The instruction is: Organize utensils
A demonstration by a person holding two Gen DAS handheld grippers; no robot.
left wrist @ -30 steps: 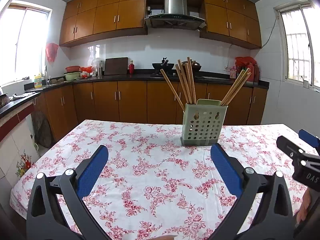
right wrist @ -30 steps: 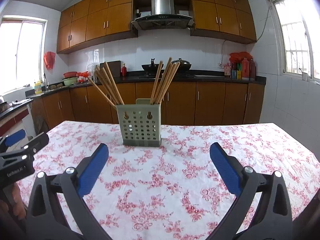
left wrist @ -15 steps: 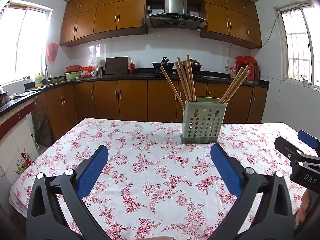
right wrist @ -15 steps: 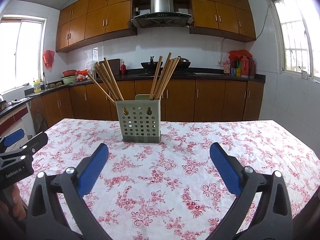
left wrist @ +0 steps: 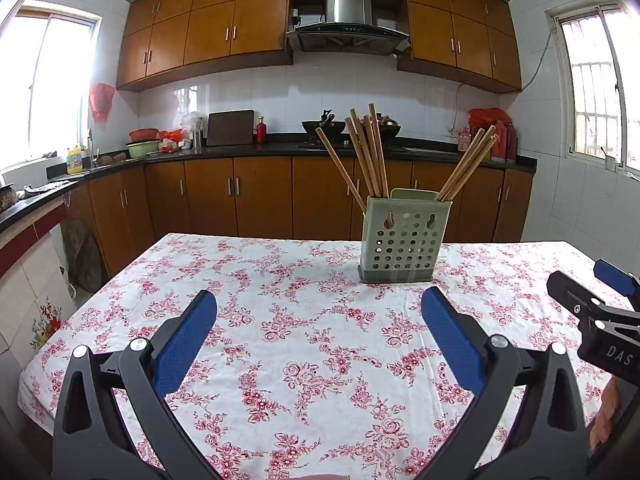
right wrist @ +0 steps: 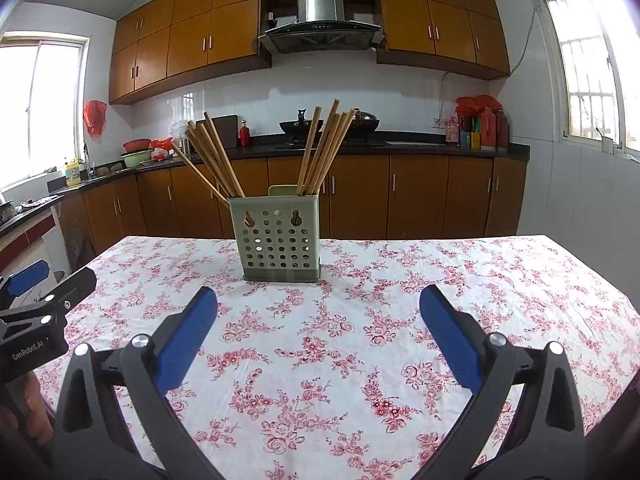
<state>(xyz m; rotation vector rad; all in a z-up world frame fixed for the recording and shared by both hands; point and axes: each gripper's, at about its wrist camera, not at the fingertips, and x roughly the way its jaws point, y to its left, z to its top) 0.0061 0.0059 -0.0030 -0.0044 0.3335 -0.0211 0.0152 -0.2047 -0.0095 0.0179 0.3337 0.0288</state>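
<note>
Left gripper (left wrist: 318, 306) and right gripper (right wrist: 318, 304) both spread wide, nothing between the blue pads, each hovering over the floral tablecloth (right wrist: 360, 340) on the near side of the green holder (right wrist: 279, 236). Gripper bases cut off at frame bottom. Holder stands upright mid-table, perforated front; chopsticks (right wrist: 216, 156) fan out in two bunches, lower ends hidden inside. Behind holder: counter w/ wok (left wrist: 322, 126), small items too blurry to ID.

I am seeing matt green perforated plastic on the holder (left wrist: 401, 240), bare wood chopsticks (left wrist: 366, 152), a printed cloth tablecloth (left wrist: 304, 344), and textured blue pads (right wrist: 188, 336) on matt black plastic.
</note>
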